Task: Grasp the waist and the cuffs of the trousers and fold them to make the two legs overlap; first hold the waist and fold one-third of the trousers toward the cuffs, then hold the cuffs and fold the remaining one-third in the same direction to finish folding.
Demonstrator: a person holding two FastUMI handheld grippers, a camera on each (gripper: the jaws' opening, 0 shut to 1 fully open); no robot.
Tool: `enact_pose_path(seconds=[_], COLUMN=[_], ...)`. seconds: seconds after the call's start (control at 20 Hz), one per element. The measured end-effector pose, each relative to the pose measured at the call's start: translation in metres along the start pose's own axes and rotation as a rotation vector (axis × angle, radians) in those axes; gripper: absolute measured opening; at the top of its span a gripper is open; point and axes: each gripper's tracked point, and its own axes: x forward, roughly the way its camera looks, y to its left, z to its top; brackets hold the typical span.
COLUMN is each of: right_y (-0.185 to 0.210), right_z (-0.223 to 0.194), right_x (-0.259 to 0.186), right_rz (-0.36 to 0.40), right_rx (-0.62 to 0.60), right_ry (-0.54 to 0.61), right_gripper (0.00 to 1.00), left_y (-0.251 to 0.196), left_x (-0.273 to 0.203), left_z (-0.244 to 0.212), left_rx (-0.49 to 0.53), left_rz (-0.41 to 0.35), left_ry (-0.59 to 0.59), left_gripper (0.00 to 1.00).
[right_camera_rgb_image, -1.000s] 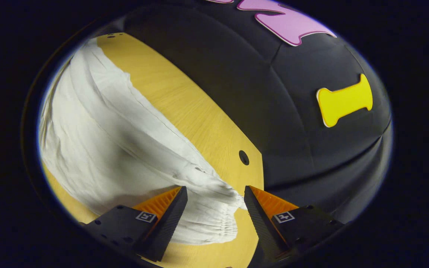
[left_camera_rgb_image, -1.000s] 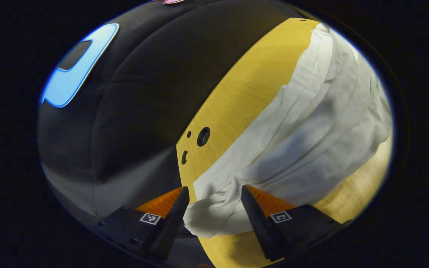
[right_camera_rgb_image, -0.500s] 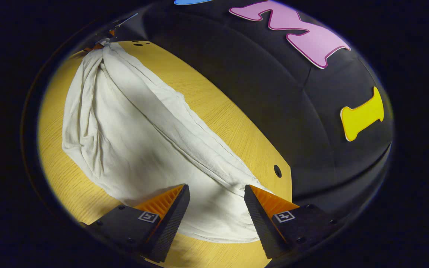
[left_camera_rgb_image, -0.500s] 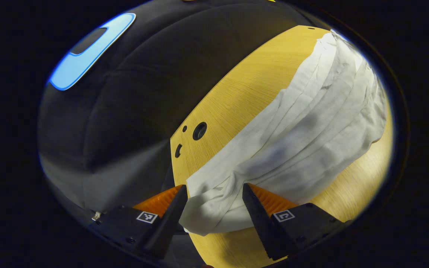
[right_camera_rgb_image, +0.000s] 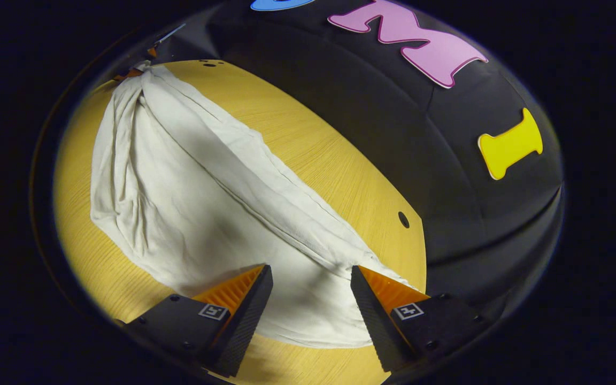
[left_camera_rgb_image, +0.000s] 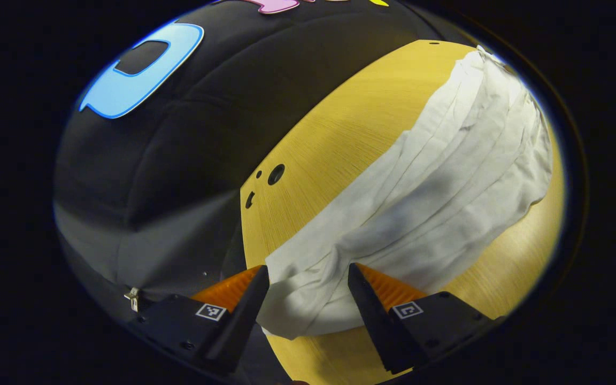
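The desk (right_camera_rgb_image: 340, 176) carried the white trousers (right_camera_rgb_image: 190, 198) stretched lengthwise along it, rumpled into long creases, and from these views you could not have told for sure whether the two legs already lay one on the other. One end lay just in front of your left gripper (left_camera_rgb_image: 308, 278) near the desk's corner; the other end lay in front of your right gripper (right_camera_rgb_image: 310, 278), near the far edge with its round hole (right_camera_rgb_image: 403, 219).

Both grippers stood wide apart at the fingers, each straddling cloth with nothing pinched. In the right gripper view, the trousers' far end looked gathered into a bunch at a gripper there, though it was too small at the rim to say whether it was gripped.

By my reading, you were set at the two ends to take hold. To do that well, you needed each gripper low enough that the fingers bracketed every layer at the edge, not just the top crease. The cloth looked thin and limp, so a shallow bite would likely have slipped out. Closing on the hem itself, with both ends lifted evenly and the cloth kept lightly taut between them, should have let the creases fall out rather than fold in.
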Motion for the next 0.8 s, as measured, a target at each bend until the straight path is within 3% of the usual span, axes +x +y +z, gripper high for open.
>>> enact_pose_path(seconds=[0.25, 0.35, 0.55, 0.8], right_y=[0.000, -0.003, -0.029, -0.057], right_z=[-0.005, -0.008, -0.011, -0.056], right_x=[0.004, -0.001, -0.037, -0.054], right_rz=[0.041, 0.046, -0.023, -0.132], right_rx=[0.103, 0.202, 0.577, 1.106], right_ry=[0.050, 0.056, 0.042, 0.124], right_gripper=[0.96, 0.96, 0.98, 0.98], left_y=[0.003, 0.003, 0.013, 0.035], left_x=[0.001, -0.001, 0.000, -0.029], left_z=[-0.002, -0.002, -0.006, -0.011], left_rx=[-0.005, -0.012, -0.099, -0.183], left_rz=[-0.032, -0.044, -0.017, 0.057], left_ry=[0.018, 0.034, 0.040, 0.034], left_gripper=[0.97, 0.97, 0.97, 0.97])
